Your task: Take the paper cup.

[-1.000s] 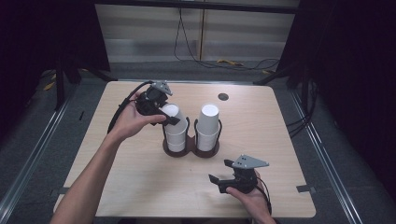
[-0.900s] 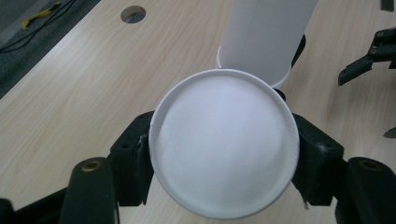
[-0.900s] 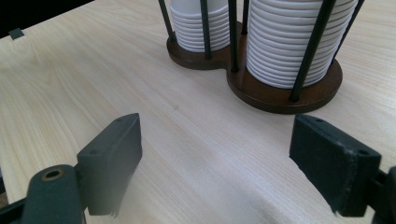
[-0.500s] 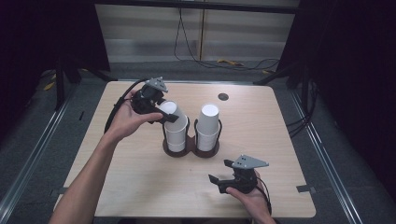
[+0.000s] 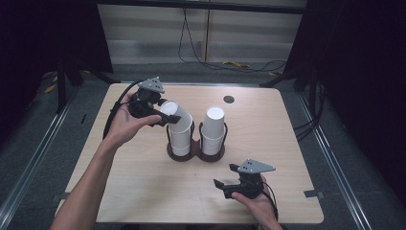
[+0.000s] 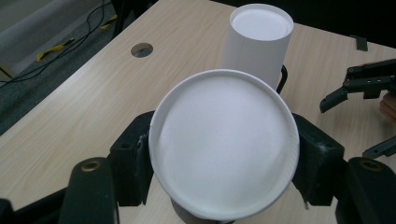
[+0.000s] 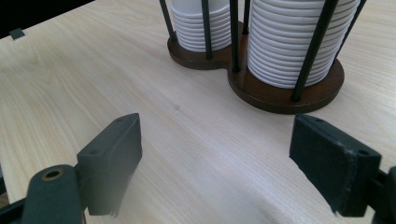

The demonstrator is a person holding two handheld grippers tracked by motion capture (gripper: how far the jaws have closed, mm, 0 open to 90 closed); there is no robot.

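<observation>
We look down on a pale wooden table [image 5: 143, 191] with a dark two-ring cup holder [image 5: 195, 152] at its middle. Each ring carries a stack of white paper cups, standing upside down with their bases on top.

Our left gripper [image 5: 160, 116] is clenched on the top cup [image 5: 172, 111] of the left stack [image 5: 180, 136]. That cup is tilted toward the left hand [image 5: 123, 125], its mouth resting on the stack beneath. In the left gripper view the cup's round white base [image 6: 224, 142] faces the camera, with a black pad pressed against its wall on each side. The right stack [image 5: 213, 127] stands upright just beside it.

Our right gripper [image 5: 225, 184] rests near the front edge of the table, well apart from the holder, its jaws spread wide with nothing between them. In the right gripper view we see bare wood between the pads [image 7: 112, 154] and the ribbed rims of both stacks behind thin black posts [image 7: 310, 51].

We judge the cup to be very light and thin-walled: it will dent or go oval under a hard squeeze, and its smooth paper can slip. The stiffest places are the base ring and the rolled rim, so the present hold near the base seems sound. Nested cups tend to cling, so the one below may lift with it; the free gripper could steady the stack.
</observation>
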